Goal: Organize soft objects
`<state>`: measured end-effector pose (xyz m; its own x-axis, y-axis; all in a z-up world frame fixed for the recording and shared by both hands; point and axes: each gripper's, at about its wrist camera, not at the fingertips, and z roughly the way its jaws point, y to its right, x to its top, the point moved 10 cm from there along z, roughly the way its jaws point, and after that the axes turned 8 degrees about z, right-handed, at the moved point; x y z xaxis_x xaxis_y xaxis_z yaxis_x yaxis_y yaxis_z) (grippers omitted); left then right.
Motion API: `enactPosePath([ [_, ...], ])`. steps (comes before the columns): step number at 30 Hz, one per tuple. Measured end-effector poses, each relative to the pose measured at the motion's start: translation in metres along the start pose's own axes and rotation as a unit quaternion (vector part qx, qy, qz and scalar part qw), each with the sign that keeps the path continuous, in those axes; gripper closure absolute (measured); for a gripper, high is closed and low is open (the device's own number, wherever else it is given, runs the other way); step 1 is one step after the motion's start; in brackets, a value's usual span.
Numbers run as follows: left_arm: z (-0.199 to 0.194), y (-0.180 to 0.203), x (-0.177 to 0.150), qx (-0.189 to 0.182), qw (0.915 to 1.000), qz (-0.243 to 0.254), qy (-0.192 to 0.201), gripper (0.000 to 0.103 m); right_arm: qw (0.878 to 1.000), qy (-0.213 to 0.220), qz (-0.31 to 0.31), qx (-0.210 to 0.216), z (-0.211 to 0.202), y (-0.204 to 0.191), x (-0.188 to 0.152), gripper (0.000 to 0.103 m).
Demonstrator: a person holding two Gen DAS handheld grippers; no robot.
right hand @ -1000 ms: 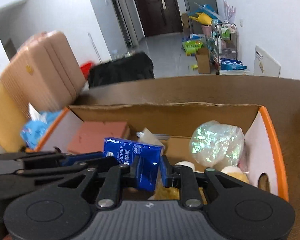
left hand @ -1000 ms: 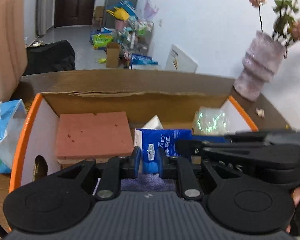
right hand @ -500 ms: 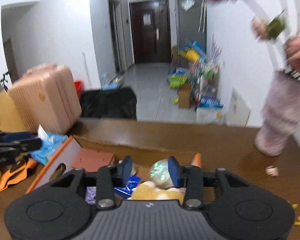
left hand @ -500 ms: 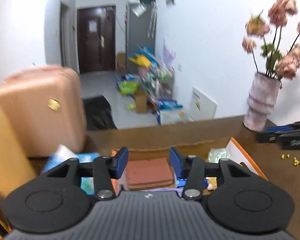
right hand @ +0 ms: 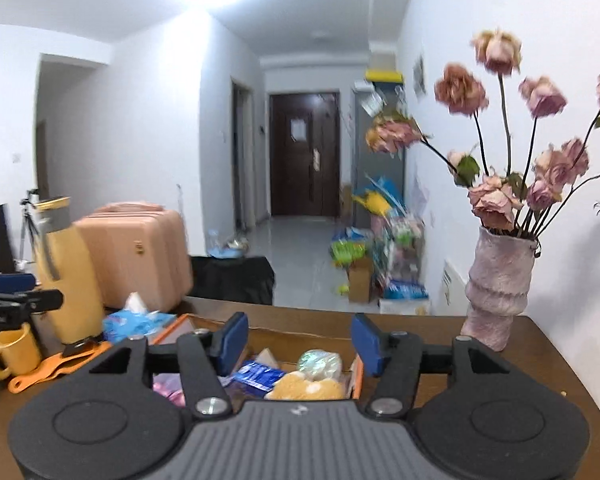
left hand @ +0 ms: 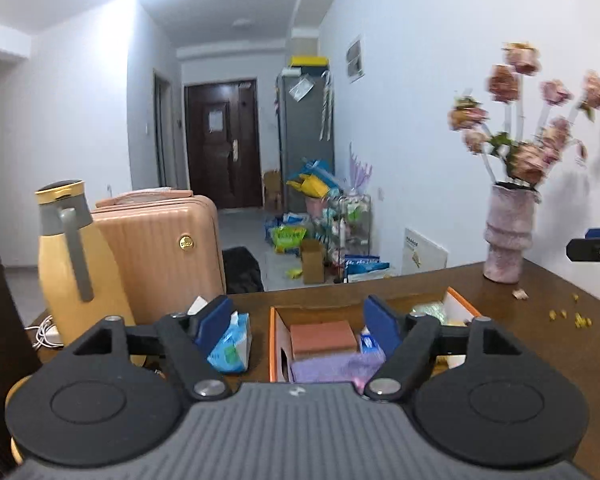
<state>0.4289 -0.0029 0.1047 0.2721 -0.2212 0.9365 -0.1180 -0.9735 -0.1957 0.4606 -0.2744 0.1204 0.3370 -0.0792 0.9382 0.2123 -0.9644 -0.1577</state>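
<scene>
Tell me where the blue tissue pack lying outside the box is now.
In the left wrist view, the blue tissue pack lies on the table, just left of the orange-edged box and right of the yellow jug.

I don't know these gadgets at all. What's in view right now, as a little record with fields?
left gripper: open, holding nothing, raised above the box
right gripper: open, holding nothing, raised above the box
cardboard box: open, orange-edged, on the wooden table
in the box: pink sponge block, purple cloth, blue tissue packet, yellow plush toy, shiny iridescent bundle
beside the box: blue tissue pack, yellow thermos jug
far right: vase of dried roses
</scene>
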Motion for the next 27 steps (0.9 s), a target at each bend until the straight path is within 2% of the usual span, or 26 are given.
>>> enactPosePath([
  [2, -0.022, 0.014, -0.02, -0.008, 0.9998, 0.01, 0.014, 0.021, 1.0, 0.017, -0.009, 0.007, -0.027, -0.01, -0.022, 0.042],
  [7, -0.06, 0.041, -0.065, -0.022, 0.9993, 0.029, 0.005, 0.02, 0.999, 0.022, -0.011, 0.029, -0.07, -0.033, -0.074, 0.04],
  [10, -0.081, 0.046, -0.091, -0.027, 0.9996, 0.008, -0.003, 0.017, 0.999, 0.023, -0.007, 0.037, -0.09, -0.045, -0.104, 0.036],
  [13, -0.095, 0.044, -0.114, -0.015, 0.9997, -0.006, -0.019, 0.017, 0.999, 0.022, -0.016, 0.018, -0.102, -0.052, -0.135, 0.035],
  [16, -0.104, 0.046, -0.131, -0.037, 0.9987, -0.015, -0.031, 0.016, 1.0, 0.002, -0.007, 0.014, -0.109, -0.06, -0.166, 0.035],
  [21, -0.076, 0.026, -0.144, -0.039, 0.9967, -0.042, -0.059, 0.016, 0.998, -0.043, 0.035, 0.035, -0.1, -0.067, -0.192, 0.034],
  [23, -0.051, 0.014, -0.145, -0.04, 0.995, -0.064, -0.066, 0.016, 0.997, -0.053, 0.042, 0.035, -0.087, -0.07, -0.193, 0.035],
  [25, -0.021, 0.002, -0.145, -0.042, 0.9921, -0.085, -0.083, 0.022, 0.996, -0.061, 0.053, 0.04, -0.071, -0.072, -0.191, 0.035],
  [27, 0.011, -0.007, -0.139, -0.059, 0.9883, -0.108, -0.09, 0.025, 0.995, -0.065, 0.064, 0.041, -0.049, -0.074, -0.189, 0.034],
])
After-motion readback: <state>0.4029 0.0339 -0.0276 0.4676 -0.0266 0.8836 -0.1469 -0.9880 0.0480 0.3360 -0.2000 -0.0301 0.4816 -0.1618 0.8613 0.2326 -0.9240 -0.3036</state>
